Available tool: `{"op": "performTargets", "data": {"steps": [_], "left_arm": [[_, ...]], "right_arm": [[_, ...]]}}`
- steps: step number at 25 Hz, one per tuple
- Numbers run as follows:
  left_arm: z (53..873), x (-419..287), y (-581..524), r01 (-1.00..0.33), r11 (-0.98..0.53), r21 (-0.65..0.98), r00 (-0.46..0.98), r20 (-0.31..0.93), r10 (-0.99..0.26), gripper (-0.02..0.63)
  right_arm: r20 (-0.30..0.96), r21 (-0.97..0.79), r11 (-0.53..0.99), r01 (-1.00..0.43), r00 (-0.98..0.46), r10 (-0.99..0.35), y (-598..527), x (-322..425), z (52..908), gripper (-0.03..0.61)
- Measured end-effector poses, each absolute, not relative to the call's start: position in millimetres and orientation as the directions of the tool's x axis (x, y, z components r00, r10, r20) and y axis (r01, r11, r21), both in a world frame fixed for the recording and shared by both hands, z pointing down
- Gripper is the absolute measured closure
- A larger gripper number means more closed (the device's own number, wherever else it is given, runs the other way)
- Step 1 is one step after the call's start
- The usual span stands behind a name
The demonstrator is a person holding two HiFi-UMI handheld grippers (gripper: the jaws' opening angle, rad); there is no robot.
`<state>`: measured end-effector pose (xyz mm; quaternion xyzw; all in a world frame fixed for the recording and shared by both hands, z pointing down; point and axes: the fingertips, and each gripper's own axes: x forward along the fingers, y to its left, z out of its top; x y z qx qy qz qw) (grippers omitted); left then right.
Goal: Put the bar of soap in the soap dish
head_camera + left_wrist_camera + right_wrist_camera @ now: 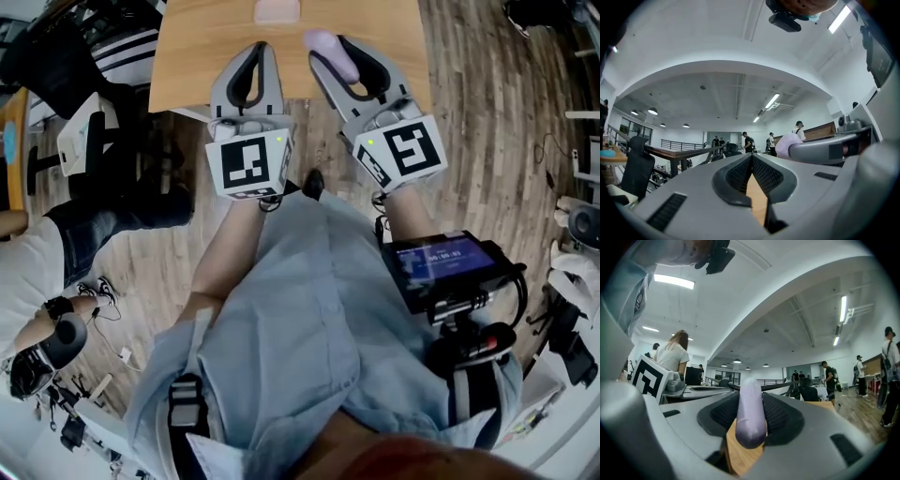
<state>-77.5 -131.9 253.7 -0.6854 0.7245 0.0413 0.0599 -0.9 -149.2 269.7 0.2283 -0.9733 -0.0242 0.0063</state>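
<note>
My right gripper [330,45] clamps the lavender bar of soap [337,60] above the table [192,56], long axis along the jaws, pointing ahead toward the soap dish [277,10]; my left gripper [261,47] is closed, empty.

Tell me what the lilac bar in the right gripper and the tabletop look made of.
Bar of soap: likely solid soap, matte pale lilac, rounded ends, no gloss. Table: wood or wood-look laminate, light brown with faint grain; I cannot tell which.
</note>
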Motion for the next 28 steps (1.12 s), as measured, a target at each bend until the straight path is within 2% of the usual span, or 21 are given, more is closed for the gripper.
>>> {"op": "performTargets", "data": {"steps": [6,14,19,24,28], "left_arm": [[268.6,-116.7,-173.7,-0.996,0.094,0.000,-0.093,-0.135,-0.986,0.604],[270.8,-133.3,-197.9,-0.996,0.084,0.017,-0.086,-0.146,-0.986,0.604],[285.4,-176.0,-236.5,-0.993,0.102,0.052,-0.108,-0.128,-0.986,0.604],[235.1,-186.1,-184.9,-0.989,0.138,0.049,-0.143,-0.118,-0.983,0.605],[210.5,-199.0,-147.0,-0.985,0.173,0.025,-0.174,-0.061,-0.983,0.604]], "right_arm": [[0.022,0.056,0.911,-0.409,-0.912,-0.410,-192.5,-40.9,281.1,0.416],[0.038,0.083,0.915,-0.394,-0.916,-0.398,-210.8,-60.6,283.6,0.416],[0.094,0.069,0.924,-0.375,-0.920,-0.381,-248.2,-100.2,310.6,0.416],[0.144,0.037,0.943,-0.331,-0.932,-0.332,-196.3,-115.9,284.8,0.416],[0.155,-0.024,0.954,-0.298,-0.944,-0.291,-158.0,-138.1,267.1,0.416]]}}
